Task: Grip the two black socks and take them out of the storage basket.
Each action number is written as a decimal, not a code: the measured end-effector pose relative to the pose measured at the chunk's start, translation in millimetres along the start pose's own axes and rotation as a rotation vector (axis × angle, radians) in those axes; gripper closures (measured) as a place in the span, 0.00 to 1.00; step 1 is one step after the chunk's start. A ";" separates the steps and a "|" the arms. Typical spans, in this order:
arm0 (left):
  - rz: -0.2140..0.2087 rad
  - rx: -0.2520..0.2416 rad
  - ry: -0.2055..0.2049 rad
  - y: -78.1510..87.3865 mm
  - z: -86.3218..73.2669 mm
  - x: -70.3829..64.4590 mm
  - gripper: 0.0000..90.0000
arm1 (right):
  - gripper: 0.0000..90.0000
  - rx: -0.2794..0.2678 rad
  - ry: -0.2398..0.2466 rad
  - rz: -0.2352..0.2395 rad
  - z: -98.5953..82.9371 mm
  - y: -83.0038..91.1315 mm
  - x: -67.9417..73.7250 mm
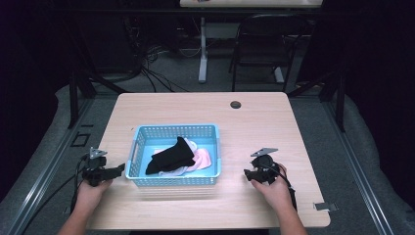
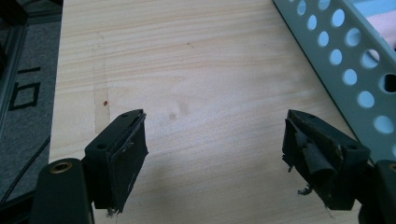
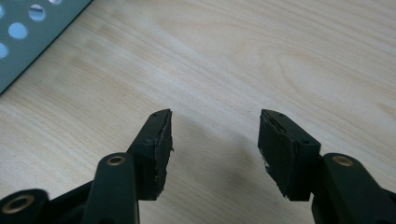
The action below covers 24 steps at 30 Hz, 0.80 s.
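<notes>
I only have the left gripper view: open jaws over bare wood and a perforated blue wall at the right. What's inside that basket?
Observer: In the high view, the blue basket holds a black garment lying over a pink one and something white.
Operator: Where's my other gripper?
Observer: The right gripper is on the opposite side of the basket, near the table's front edge, apart from the basket wall.
Operator: Is it open or holding anything?
Observer: The right gripper view shows its jaws apart with bare wood between them, so it is open and holding nothing.
Operator: Anything else on the table?
Observer: A small round dark spot sits near the far edge, beyond the basket.
</notes>
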<state>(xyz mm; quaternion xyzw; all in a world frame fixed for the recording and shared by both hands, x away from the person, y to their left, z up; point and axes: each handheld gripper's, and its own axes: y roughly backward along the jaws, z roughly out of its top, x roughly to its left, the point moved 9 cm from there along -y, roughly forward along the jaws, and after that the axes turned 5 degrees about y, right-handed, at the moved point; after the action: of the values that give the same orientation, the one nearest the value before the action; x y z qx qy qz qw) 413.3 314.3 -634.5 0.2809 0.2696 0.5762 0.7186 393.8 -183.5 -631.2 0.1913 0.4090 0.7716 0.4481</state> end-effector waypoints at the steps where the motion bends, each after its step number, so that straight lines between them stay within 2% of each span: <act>1: 0.000 0.000 0.000 0.0 0.0 0.0 0.24 | 0.50 0.000 0.000 0.000 0.0 0.0 0.0; 9: -0.001 -0.005 0.001 -1.0 0.8 -1.4 0.24 | 0.55 -0.010 -0.025 0.045 2.1 -1.8 9.5; 10: -0.002 -0.002 -0.001 -1.0 0.7 -1.4 0.24 | 0.56 -0.010 -0.036 0.048 1.6 -1.7 9.7; 19: -0.003 0.001 -0.002 -1.0 0.4 -1.6 0.24 | 0.61 -0.033 -0.030 0.047 3.4 2.2 6.8; 24: -0.001 0.003 -0.002 -2.1 -0.4 -1.9 0.24 | 0.61 -0.016 -0.042 0.065 1.7 0.5 6.7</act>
<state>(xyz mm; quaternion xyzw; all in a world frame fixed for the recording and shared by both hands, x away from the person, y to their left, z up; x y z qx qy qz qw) 414.0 312.1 -636.1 0.2826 0.2700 0.5750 0.7187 391.2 -177.3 -630.2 0.2171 0.3871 0.7846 0.4329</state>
